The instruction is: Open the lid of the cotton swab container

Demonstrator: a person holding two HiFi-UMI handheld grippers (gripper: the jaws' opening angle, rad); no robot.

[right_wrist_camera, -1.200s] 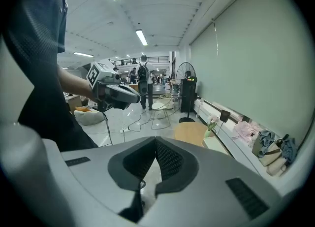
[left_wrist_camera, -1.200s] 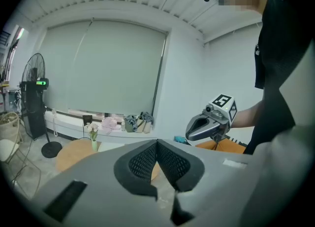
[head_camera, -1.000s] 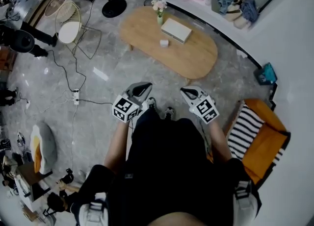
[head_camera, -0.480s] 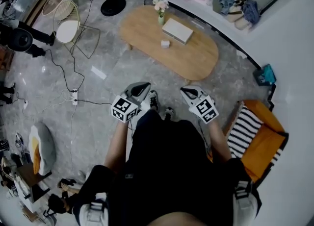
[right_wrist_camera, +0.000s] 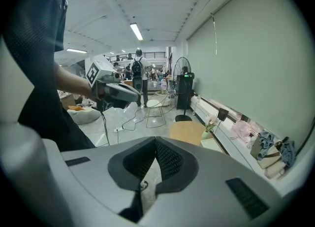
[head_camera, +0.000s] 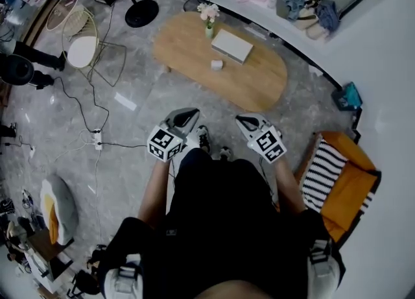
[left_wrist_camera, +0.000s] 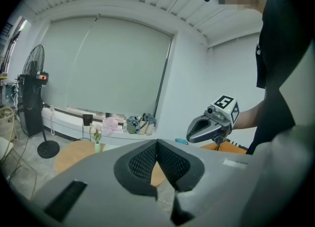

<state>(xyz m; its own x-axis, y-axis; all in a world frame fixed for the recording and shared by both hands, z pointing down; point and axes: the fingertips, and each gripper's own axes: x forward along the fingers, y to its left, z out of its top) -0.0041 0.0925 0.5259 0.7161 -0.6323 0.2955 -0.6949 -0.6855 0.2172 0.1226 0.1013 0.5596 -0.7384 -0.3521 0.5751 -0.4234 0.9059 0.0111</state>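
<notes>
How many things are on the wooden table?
3: a flower vase at its far edge, a flat white box beside that, and a small white container nearer the person. None seems hidden.

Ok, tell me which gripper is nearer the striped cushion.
Right. The right gripper is on the same side as the striped cushion, not touching it; the left gripper is beyond the right one.

No words, brands or numbers are legible; only black-and-white square markers show, on the cubes of the left claw (head_camera: 183, 117) and the right claw (head_camera: 250, 122).
</notes>
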